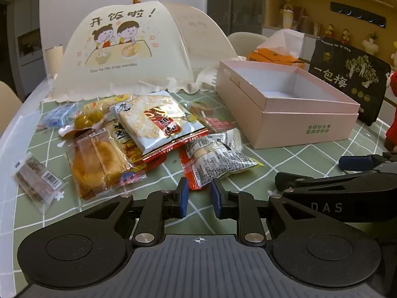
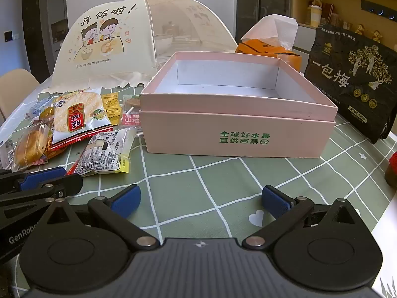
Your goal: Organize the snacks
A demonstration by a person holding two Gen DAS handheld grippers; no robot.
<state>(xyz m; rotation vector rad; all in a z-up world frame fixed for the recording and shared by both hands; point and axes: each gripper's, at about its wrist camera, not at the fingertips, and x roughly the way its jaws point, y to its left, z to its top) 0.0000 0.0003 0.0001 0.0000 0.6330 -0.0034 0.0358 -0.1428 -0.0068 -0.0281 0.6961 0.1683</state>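
A pile of snack packets lies on the green checked tablecloth: a rice cracker packet (image 1: 153,119) (image 2: 77,116) on top, a yellow cake packet (image 1: 99,166), a grey-printed packet (image 1: 218,159) (image 2: 106,154) and a red wrapper (image 1: 191,173). To the right of the pile stands an empty pink box (image 1: 307,129) (image 2: 238,134). My left gripper (image 1: 199,186) hovers just short of the red wrapper, its jaws a narrow gap apart with nothing between them. Low over bare cloth in front of the box, my right gripper (image 2: 201,191) is wide open and empty.
A cream mesh food cover (image 1: 119,49) stands behind the snacks. An orange tissue box (image 1: 275,54) and a black plum bag (image 1: 347,79) sit behind and right of the pink box. A red object (image 2: 393,161) is at the right edge. The left gripper's finger (image 2: 42,177) reaches in beside the right one.
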